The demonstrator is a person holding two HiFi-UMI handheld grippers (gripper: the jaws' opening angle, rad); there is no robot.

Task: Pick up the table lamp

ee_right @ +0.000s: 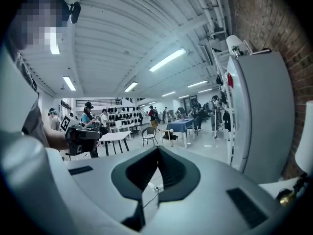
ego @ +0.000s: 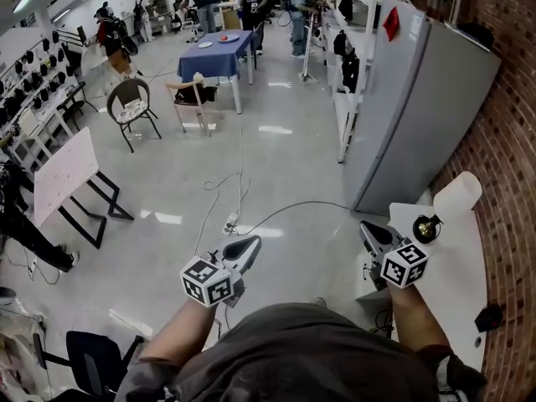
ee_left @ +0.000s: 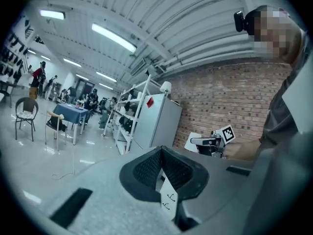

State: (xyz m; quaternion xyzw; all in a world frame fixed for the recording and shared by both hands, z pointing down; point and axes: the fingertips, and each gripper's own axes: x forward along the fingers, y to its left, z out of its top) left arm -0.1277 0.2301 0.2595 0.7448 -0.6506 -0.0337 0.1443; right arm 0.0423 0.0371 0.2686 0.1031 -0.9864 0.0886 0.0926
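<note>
— Up at two o'clock from the right gripper (ego: pixel 374 234), the table lamp (ego: pixel 459 193) stands near the white table's (ego: pixel 456 283) far corner.
— That one and the left gripper (ego: pixel 249 244) both have their jaws pressed together, empty. Arriving like that could topple the lamp.

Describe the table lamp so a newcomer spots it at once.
Find the brick wall on the right, then the white table along it, beside the grey cabinet. The table lamp is at its far end: white shade, dark brassy base, unlike the small black object nearer.
</note>
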